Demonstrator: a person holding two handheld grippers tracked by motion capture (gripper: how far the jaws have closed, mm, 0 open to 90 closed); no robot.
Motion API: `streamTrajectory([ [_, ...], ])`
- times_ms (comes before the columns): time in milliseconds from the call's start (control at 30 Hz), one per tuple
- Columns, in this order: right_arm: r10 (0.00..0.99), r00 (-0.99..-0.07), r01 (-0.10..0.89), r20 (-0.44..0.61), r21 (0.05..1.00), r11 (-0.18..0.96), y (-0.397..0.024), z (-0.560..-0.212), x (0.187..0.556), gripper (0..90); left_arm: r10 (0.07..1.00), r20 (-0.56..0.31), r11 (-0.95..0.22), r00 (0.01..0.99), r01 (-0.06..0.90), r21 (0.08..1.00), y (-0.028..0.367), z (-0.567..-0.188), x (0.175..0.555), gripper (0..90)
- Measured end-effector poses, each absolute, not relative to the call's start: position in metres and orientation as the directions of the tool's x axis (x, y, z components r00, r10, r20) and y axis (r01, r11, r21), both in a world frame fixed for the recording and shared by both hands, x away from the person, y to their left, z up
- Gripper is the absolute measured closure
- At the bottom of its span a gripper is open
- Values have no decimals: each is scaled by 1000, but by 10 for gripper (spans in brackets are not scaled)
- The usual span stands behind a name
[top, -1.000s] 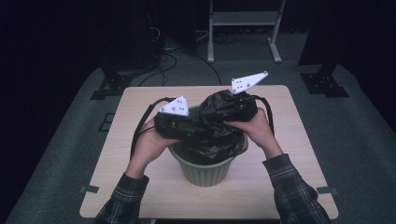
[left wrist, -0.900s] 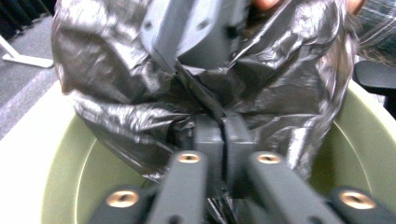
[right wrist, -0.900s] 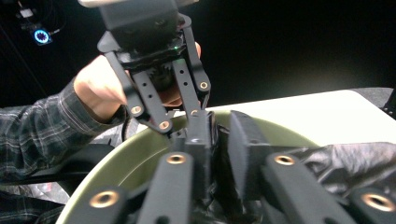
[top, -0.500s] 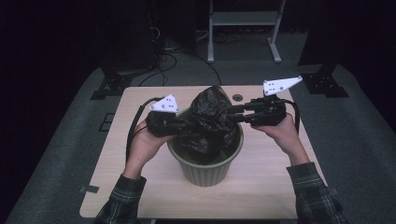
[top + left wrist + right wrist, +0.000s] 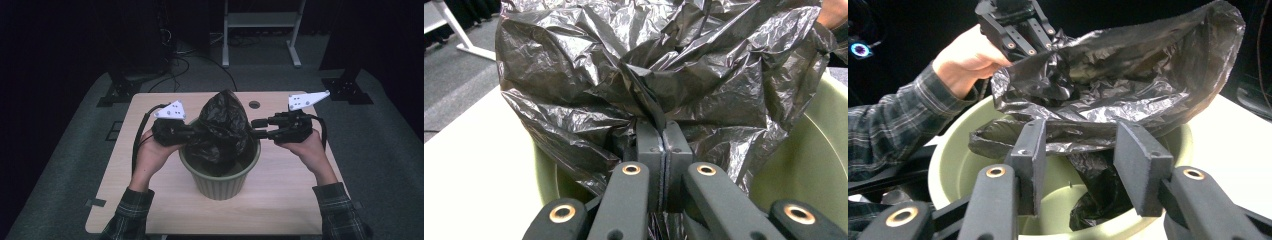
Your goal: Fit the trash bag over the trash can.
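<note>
Left gripper (image 5: pixel 663 150): fingers (image 5: pixel 650 150) pressed together, clamped on a fold of the black plastic bag (image 5: pixel 664 65) at the near-left rim of the bin; the film runs pinched up between the two pads. Right gripper (image 5: pixel 1083 165): fingers (image 5: pixel 1030 155) apart, jaws having just been opening, pads free of the film; the bag's lower edge lies just beyond the fingertips, and whether any of it sits between them cannot be told. In the high view this gripper (image 5: pixel 260 127) stands level just beside the bin's right rim, a hand (image 5: pixel 302 145) behind it, its grey plate raised at the far right. Black plastic bag (image 5: pixel 222 127): crumpled, bunched above the mouth of the bin, one tail hanging down inside it, the bulk leaning toward the far side. Green bin (image 5: pixel 220 175): round, pale green, upright, open-topped, inner wall (image 5: pixel 963 150) largely bare. Left gripper in the high view (image 5: pixel 172 132): at the bin's left rim, held by a hand (image 5: pixel 150 155) in a plaid sleeve (image 5: pixel 127 212). Table (image 5: pixel 150 200): light wood, carrying the bin near its middle; a small round hole (image 5: pixel 254 105) lies beyond the bin.
</note>
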State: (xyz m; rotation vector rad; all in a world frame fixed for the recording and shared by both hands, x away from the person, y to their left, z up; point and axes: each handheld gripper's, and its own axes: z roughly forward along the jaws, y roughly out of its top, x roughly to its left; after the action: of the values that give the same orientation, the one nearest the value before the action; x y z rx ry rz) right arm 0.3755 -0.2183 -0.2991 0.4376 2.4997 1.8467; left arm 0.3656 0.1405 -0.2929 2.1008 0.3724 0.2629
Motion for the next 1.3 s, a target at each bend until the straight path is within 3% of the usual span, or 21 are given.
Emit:
streamTrajectory([
  [267, 249, -942, 279, 224, 936, 215, -222, -304, 383, 490, 363, 37, -496, 931, 159, 854, 143, -293, 364, 893],
  [533, 285, -924, 318, 255, 926, 202, -216, -308, 389, 471, 358, 31, -486, 933, 158, 860, 144, -295, 362, 893],
  [700, 259, -923, 338, 285, 922, 191, -208, -313, 392, 481, 359, 34, -481, 933, 154, 863, 144, -294, 361, 893],
  [767, 259, -923, 340, 283, 917, 209, -204, -314, 392, 584, 357, 33, -472, 934, 150, 869, 144, -294, 360, 893],
  [900, 284, -932, 301, 227, 919, 256, -199, -317, 388, 900, 362, 27, -456, 932, 152, 877, 149, -294, 359, 893],
  [1133, 307, -929, 287, 207, 925, 247, -208, -317, 386, 900, 379, 11, -430, 925, 165, 887, 160, -295, 358, 893],
  [1200, 292, -927, 303, 237, 931, 205, -212, -315, 386, 727, 380, 17, -437, 925, 163, 885, 159, -295, 358, 894],
  [1300, 285, -924, 316, 254, 928, 197, -214, -311, 383, 613, 374, 17, -439, 927, 161, 884, 154, -297, 359, 894],
])
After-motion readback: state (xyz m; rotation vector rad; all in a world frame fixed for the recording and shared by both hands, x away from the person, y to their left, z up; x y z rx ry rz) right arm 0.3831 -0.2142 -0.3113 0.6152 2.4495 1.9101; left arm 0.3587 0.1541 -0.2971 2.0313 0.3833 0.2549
